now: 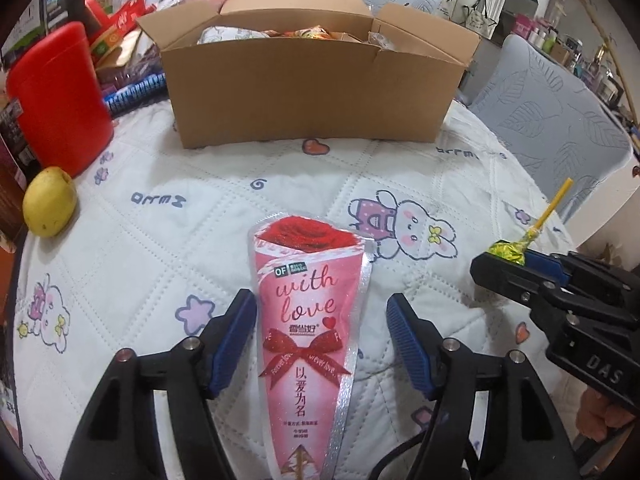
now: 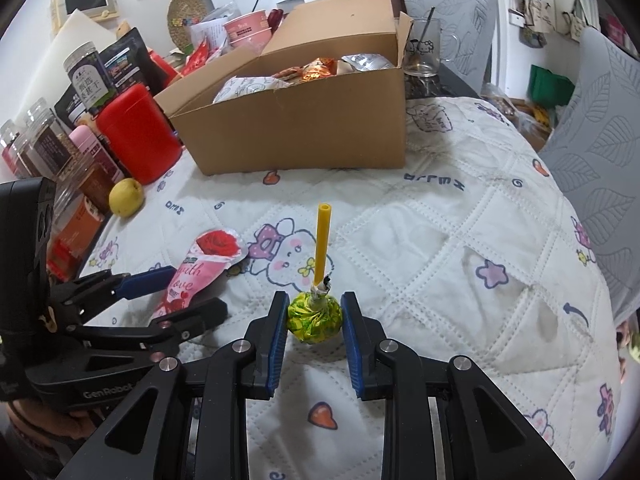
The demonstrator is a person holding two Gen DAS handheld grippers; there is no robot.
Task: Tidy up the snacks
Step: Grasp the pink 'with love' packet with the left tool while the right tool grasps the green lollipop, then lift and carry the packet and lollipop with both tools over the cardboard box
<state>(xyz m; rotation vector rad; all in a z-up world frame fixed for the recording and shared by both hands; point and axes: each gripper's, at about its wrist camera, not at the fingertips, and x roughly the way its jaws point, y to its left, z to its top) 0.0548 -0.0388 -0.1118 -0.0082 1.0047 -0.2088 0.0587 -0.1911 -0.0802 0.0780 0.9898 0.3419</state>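
Open cardboard box (image 1: pixel 308 92) at the far side of the quilted worktop (image 1: pixel 168 248), already holding several wrapped snacks. Left of the box, a red canister (image 1: pixel 56 100) and a yellow fruit (image 1: pixel 49 202).

Nearer than the box, lying flat on the quilt: a pink rose-printed cone packet (image 1: pixel 308 328), wide end toward the box. Probably light, with a thin, slippery foil skin that crumples; contents likely brittle, so best taken across the middle of the cone, gently. Left gripper (image 1: pixel 322 312) tilted steeply down over it, jaws released and straddling the packet, the left pad right at the wrapper edge, the right pad clear of it.

To the right of the packet, well short of the box: a foil-wrapped lollipop (image 2: pixel 315 318), small, light, hard under crinkly wrap, yellow stick pointing toward the box. Right gripper (image 2: pixel 315 320) angled down, jaws clenched on the ball itself, a sounder hold than the thin stick.
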